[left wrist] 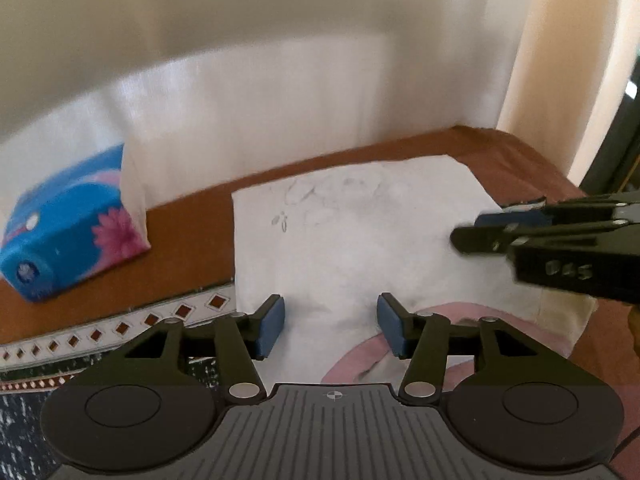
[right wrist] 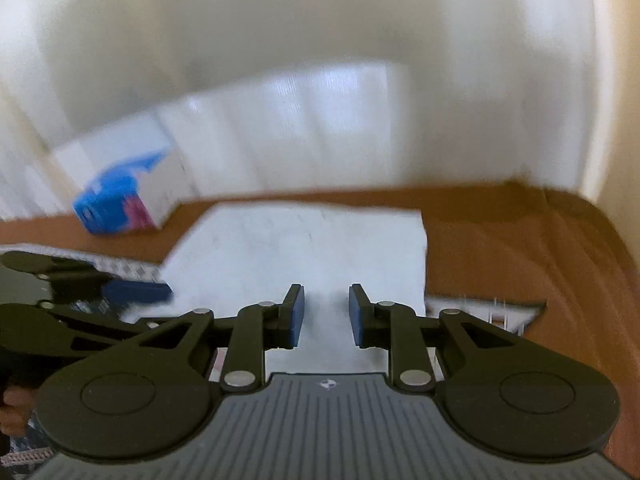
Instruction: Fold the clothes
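Brown cloth-covered surface fills both wrist views, white curtain hanging behind it, cream wall above.

Nearest in left wrist view: left gripper, jaws apart, blue pads spread wide, nothing pinched between them. White fabric shows through the gap. Under and right of the right-hand pad, a pink curved band of the same garment, maybe a trim, can't tell which part. Patterned border strip with brown diamonds runs along the near left edge of the surface.

Right wrist view, nearest: right gripper, jaws parted narrower than the left one's, gap clear, no cloth clamped. Blurry frame. Left gripper enters from the left edge at the garment's near left corner; contact can't be told.

Middle: white garment lies flat on the brown surface, folded into a roughly rectangular shape, faint grey print near its far edge. In left wrist view the right gripper reaches in from the right, over the garment's right edge; touching or not, can't tell.

Far: blue tissue pack with pink flower, on the surface left of the garment, well apart, against the curtain. Dark frame at far right edge.
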A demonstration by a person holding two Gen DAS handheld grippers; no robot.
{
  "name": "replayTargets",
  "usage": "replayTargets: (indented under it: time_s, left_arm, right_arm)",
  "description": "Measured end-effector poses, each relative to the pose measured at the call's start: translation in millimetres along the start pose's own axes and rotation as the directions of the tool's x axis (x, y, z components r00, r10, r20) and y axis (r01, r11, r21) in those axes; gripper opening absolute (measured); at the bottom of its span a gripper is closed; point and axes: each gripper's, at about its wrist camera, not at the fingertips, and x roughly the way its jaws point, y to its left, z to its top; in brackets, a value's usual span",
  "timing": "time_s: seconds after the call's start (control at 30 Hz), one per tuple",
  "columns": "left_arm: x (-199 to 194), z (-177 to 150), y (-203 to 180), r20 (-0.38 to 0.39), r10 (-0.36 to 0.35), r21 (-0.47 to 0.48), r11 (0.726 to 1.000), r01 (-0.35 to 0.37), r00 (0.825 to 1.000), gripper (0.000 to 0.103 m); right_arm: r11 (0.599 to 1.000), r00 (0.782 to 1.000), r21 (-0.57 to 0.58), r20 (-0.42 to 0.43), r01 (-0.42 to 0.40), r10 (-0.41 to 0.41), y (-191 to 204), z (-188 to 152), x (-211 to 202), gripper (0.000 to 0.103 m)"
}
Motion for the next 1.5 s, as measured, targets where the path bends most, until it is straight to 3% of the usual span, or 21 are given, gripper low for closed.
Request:
replayTargets:
  time_s: [0.3, 0.47, 0.57, 0.67, 0.73, 0.8, 0.87, 0.9, 0.97, 1.07, 1.23, 1.5]
  left_arm:
    - [-2.3, -6.8, -3.4, 0.051, 0.049, 0.001, 0.999, -0.049, 0.998, 0.067]
    - [-1.0, 0.8, -3.7, 0.015, 0.067, -0.023, 0.998, -0.067, 0.998, 0.071]
    - [-12.5, 16.9, 3.5, -0.055, 0.063, -0.096, 0.993, -0.068, 0.997, 0.074]
    - [-46.0, 28.4, 13.7, -0.05, 0.028, -0.196, 0.98, -0.037, 0.998, 0.079]
    - [-70.1, 31.2, 18.4, -0.037, 0.022, -0.229, 0.973, -0.03, 0.999, 0.085]
    - [-93.0, 31.3, 18.8, -0.025, 0.018, -0.241, 0.97, -0.023, 1.0, 0.09]
    - [-110.5, 28.9, 15.2, -0.027, 0.021, -0.227, 0.973, -0.026, 0.999, 0.098]
    - [-116.5, 27.1, 12.1, -0.036, 0.03, -0.213, 0.976, -0.037, 0.999, 0.103]
    - [-128.4, 23.6, 6.0, -0.054, 0.049, -0.185, 0.981, -0.058, 0.997, 0.103]
    - [-134.4, 15.6, 1.3, -0.086, 0.066, -0.188, 0.979, -0.081, 0.994, 0.103]
    - [-149.3, 4.9, -4.4, -0.059, 0.107, -0.207, 0.971, -0.117, 0.992, 0.103]
    - [-162.5, 5.0, -14.1, -0.068, 0.107, -0.176, 0.977, -0.117, 0.992, 0.103]
  right_arm:
    - [0.999, 0.998, -0.038, 0.053, 0.033, -0.03, 3.7, -14.4, 5.5, 0.029]
    - [0.998, 0.998, -0.04, 0.058, 0.04, -0.038, 5.7, -14.1, 6.3, 0.034]
    - [1.0, 1.0, 0.006, 0.024, 0.015, -0.015, 4.6, 0.8, -2.6, 0.036]
    - [0.997, 0.998, 0.08, 0.058, -0.021, 0.016, 2.9, 13.8, -32.7, 0.045]
    - [0.991, 0.997, 0.125, 0.066, -0.05, 0.042, 1.7, 20.5, -57.4, 0.045]
    - [0.985, 0.995, 0.155, 0.071, -0.079, 0.069, 1.6, 23.6, -80.2, 0.052]
    - [0.983, 0.994, 0.163, 0.073, -0.087, 0.076, 3.8, 24.6, -102.3, 0.074]
    - [0.984, 0.995, 0.156, 0.071, -0.086, 0.076, 5.8, 24.0, -110.8, 0.08]
    - [0.986, 0.995, 0.139, 0.065, -0.087, 0.079, 10.0, 22.6, -127.4, 0.103]
    - [0.991, 0.996, 0.102, 0.015, -0.091, 0.09, 16.8, 17.6, -140.3, 0.103]
    - [0.999, 0.997, 0.024, -0.07, -0.033, 0.035, 28.0, 2.6, -151.3, 0.103]
    - [1.0, 0.996, 0.013, -0.084, 0.002, -0.001, 33.8, -10.7, -169.6, 0.103]
